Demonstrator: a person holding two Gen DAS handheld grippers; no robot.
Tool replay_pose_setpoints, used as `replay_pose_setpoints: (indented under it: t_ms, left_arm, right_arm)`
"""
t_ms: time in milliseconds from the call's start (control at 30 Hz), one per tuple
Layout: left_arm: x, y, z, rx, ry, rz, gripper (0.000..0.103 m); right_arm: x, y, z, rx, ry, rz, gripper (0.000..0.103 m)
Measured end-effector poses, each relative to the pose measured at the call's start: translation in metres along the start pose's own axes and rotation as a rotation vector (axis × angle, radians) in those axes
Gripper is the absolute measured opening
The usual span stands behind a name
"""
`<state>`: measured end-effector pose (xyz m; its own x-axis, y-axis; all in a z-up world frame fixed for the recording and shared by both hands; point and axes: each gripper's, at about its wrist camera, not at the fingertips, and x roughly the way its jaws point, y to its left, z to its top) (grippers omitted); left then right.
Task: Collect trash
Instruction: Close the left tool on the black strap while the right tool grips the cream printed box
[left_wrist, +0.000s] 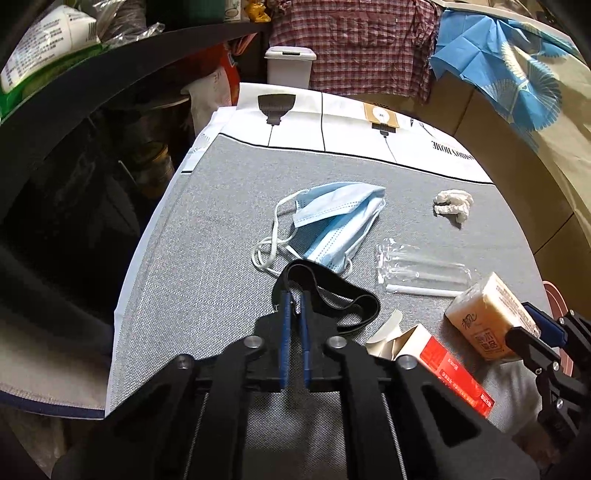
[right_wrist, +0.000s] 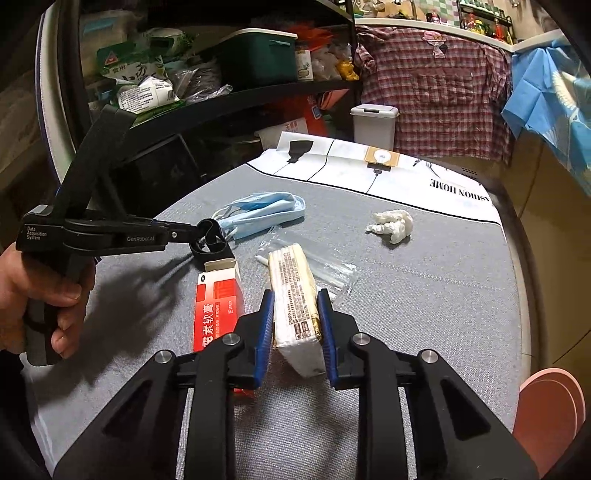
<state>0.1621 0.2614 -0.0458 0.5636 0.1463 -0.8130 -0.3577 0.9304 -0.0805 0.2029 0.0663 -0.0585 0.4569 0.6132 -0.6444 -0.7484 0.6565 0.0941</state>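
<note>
Here both grippers have something. The left gripper (left_wrist: 294, 300) has its fingers (left_wrist: 285, 332) together on a black band (left_wrist: 334, 291), pinched at the loop's near edge; most of the band trails on the grey surface (left_wrist: 207, 258), and in the right view it hangs curled from the tips. The right gripper (right_wrist: 295, 299) is clamped on a tissue pack (right_wrist: 293, 295), gripped across its narrow sides near the back end, so most of the pack juts forward past the fingers.

Left lying on the surface: a blue mask (left_wrist: 332, 221) just beyond the band, a crumpled tissue (left_wrist: 453, 205) further off to the right, a clear wrapper (left_wrist: 421, 271) with a white straw (left_wrist: 417, 290), and a red box (right_wrist: 218, 306) with its flap open, just beside the pack. A small white bin (right_wrist: 373, 125) stands past the far edge.

Risks, as I judge them: the grip on the band is thin, so a quick swing could let it slide out. The band lies close to the mask's ear loops (left_wrist: 269, 251), and lifting may snag and drag the mask. The pack is soft and held off-centre, so it may sag or pivot between the fingers. It could also nudge the red box on the way up. The two grippers are near each other, so crossing paths toward the bin could make them collide.
</note>
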Motion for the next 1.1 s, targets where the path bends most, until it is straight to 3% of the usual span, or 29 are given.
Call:
replay_pose_setpoints:
  t_ms: [333,600,800,933,1033,1100]
  left_arm:
    - [-0.015,-0.006,-0.001,0.035,-0.031,-0.003,0.0]
    - [-0.017,0.01,-0.001,-0.059,-0.035,-0.081,0.001]
    - [-0.005,0.011,-0.001,-0.104,-0.006,-0.101,0.024]
    - [0.004,0.008,-0.002,-0.086,0.03,-0.049,0.024]
    - [0.009,0.012,-0.003,-0.097,0.054,-0.051,0.023]
    - [0.011,0.012,-0.004,-0.084,0.066,-0.039,0.006]
  right_arm:
    - [-0.008,-0.003,0.001,0.008,-0.013,-0.016,0.024]
    - [-0.013,-0.006,0.001,0.019,-0.008,-0.041,0.024]
    - [-0.01,-0.013,-0.005,0.024,0.014,-0.053,0.024]
    - [-0.01,-0.015,-0.007,0.026,0.014,-0.05,0.024]
    - [-0.01,-0.017,-0.007,0.025,0.016,-0.045,0.024]
    - [-0.009,-0.017,-0.007,0.023,0.016,-0.044,0.024]
